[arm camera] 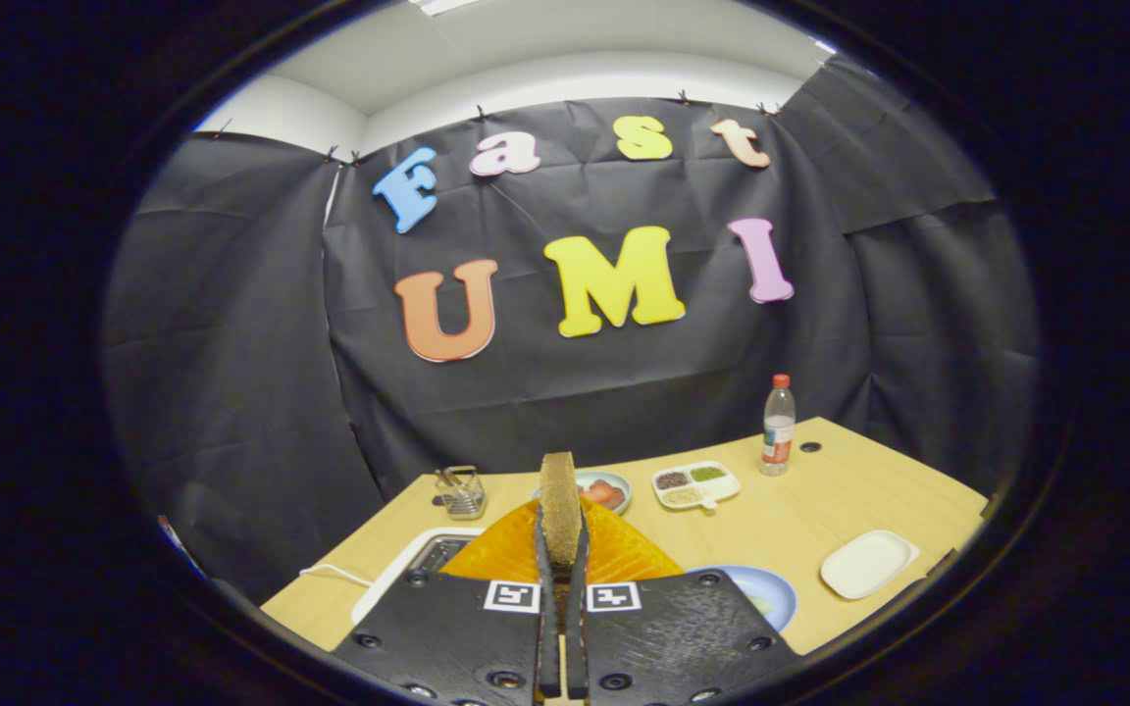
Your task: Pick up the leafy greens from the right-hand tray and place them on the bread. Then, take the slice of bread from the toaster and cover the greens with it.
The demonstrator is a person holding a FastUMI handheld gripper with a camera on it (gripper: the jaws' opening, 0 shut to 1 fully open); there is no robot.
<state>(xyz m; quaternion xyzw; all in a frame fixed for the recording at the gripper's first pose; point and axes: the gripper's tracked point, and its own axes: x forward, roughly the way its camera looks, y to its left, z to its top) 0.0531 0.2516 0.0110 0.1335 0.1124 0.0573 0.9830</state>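
Observation:
My gripper (561, 549) is shut on a slice of brown bread (559, 502), which stands on edge between the two fingers and sticks up past their tips. I hold it high above the wooden table (800, 515). The white toaster (425, 559) lies below and just left of the fingers, its slot partly showing. A blue plate (766, 591) peeks out right of the fingers, mostly hidden by the gripper body. An empty white tray (867, 563) lies further right near the table's edge.
An orange ribbed cover (614, 549) sits under the fingers. Beyond them are a small plate with red food (606, 490), a divided white dish (694, 483), a glass holder (461, 491) and a plastic bottle (778, 425).

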